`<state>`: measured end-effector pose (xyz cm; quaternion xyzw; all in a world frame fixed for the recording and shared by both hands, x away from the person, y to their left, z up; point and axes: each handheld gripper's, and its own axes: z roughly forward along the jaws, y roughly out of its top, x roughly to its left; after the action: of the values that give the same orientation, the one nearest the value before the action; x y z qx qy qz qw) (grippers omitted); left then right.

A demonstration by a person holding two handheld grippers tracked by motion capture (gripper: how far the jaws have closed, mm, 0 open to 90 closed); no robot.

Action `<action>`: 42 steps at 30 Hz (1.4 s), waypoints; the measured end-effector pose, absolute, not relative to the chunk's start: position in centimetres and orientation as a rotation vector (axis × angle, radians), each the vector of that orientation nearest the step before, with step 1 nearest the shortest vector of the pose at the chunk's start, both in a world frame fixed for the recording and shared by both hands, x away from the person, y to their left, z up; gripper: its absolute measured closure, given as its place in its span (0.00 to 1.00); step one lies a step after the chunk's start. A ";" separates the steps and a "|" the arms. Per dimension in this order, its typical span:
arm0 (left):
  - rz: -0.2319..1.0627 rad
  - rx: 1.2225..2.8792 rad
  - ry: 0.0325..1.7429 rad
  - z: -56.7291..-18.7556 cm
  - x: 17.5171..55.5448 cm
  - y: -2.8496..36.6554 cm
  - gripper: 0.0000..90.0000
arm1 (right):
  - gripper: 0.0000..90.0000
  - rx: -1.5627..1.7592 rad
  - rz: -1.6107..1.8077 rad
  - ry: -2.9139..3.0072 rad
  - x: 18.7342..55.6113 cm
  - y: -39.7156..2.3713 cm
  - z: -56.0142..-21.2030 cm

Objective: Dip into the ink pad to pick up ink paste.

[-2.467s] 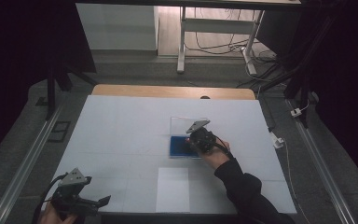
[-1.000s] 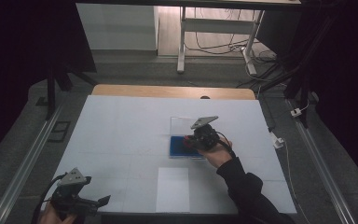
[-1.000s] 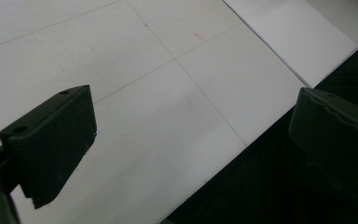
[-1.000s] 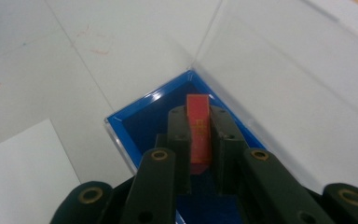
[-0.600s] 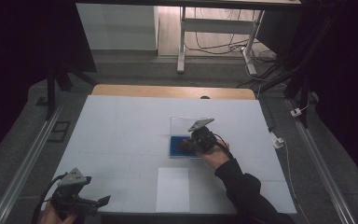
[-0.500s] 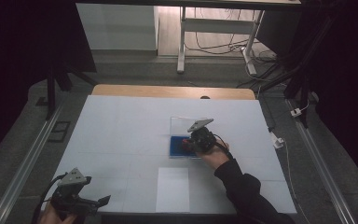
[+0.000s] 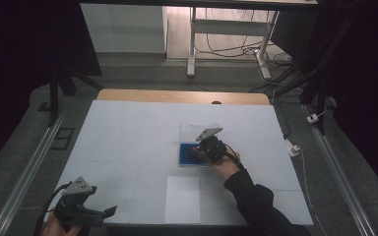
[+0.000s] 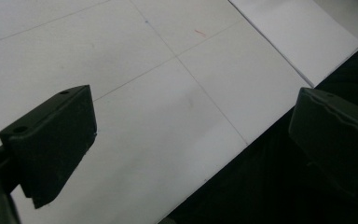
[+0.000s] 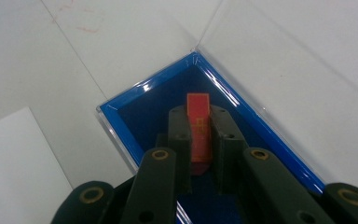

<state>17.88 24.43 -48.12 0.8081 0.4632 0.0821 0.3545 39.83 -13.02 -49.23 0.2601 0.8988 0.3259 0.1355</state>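
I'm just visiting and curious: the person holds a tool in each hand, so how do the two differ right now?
The left tool has its jaws spread wide with nothing between them, while the right tool has its jaws closed on a small red piece.

The left tool sits at the near left edge of the white table, while the right tool reaches into a blue-lined clear box near the middle.

Both are black, two-jawed and hand-held.

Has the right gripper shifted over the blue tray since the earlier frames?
No. The right gripper stays over the blue tray, shut on the red piece.
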 end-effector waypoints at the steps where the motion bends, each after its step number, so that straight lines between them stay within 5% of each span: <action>1: 0.212 2.089 1.197 -48.1 17.9 24.5 0.01 | 0.90 0.787 0.981 2.615 40.2 -13.4 -49.3; 42: 0.207 2.081 1.199 -48.1 17.9 24.5 0.01 | 0.89 0.773 1.000 2.586 39.8 -13.5 -49.3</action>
<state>17.94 24.51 -48.14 0.8063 0.4644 0.0800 0.3574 39.83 -13.46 -49.28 0.2661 0.8907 0.3444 0.1315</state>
